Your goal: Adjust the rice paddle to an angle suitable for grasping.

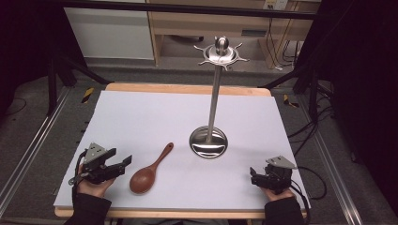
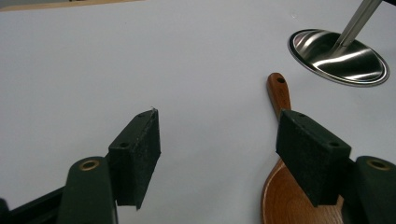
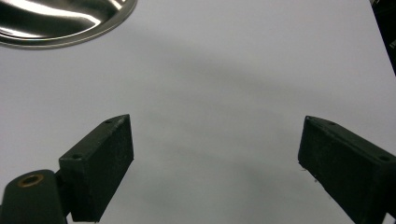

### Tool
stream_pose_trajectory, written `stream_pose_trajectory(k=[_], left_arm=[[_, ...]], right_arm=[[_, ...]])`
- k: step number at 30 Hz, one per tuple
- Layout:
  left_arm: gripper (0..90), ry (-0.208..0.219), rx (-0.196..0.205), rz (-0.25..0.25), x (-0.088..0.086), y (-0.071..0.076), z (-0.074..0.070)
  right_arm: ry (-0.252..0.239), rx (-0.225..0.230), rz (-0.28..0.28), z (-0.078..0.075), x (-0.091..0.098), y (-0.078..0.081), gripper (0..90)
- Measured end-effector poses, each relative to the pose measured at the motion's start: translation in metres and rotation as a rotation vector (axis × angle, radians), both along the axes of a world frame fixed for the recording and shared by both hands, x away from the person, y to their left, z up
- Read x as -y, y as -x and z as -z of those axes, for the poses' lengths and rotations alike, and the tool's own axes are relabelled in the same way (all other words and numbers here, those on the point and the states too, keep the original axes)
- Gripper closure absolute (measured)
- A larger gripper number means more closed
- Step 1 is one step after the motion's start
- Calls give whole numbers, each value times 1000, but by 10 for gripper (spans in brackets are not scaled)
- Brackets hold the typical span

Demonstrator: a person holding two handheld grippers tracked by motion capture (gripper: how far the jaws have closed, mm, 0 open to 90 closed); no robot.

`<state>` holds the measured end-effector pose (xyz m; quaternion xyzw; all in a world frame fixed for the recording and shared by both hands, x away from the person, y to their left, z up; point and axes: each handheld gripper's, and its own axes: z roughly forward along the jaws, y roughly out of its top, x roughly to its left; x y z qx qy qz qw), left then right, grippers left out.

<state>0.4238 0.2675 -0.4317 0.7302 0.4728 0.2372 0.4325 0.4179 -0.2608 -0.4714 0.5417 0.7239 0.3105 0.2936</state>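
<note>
left hand-held gripper (image 1: pixel 123 161) sitting wide open, gripping nothing, spoon (image 1: pixel 149 171) lying just at its 3 o'clock | right hand-held gripper (image 1: pixel 253 176) also gaping wide, nothing in it, hanging out at the table's (image 1: pixel 141 117) 5 o'clock | spoon's handle pointing toward 1 o'clock at the stand (image 1: pixel 209 140), not touching it

You have a wooden spoon (image 1: pixel 149 172) with a smooth, reddish-brown varnished finish that takes a soft sheen in its bowl. Your stand (image 1: pixel 211 108) is polished metal, mirror-bright on its round base and slim pole. The table cover (image 1: pixel 141 122) looks like matt white paper or board, smooth and unmarked. Your left gripper (image 2: pixel 217 144) carries matt black pads (image 2: pixel 140 149) with a faintly grainy, rubbery face.
</note>
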Motion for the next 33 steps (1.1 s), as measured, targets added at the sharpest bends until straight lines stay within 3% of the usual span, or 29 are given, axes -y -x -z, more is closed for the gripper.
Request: stream_pose_trajectory(k=[13,22,33], left_arm=[[306,-12,16,39,7,-6,-16],[302,-9,-1,54,13,-14,-23],[298,-40,-44,91,26,-24,-27]], right_arm=[[-14,-28,2,2,-1,2,105],[-14,-28,2,1,0,3,105],[-12,-30,0,1,0,3,106]])
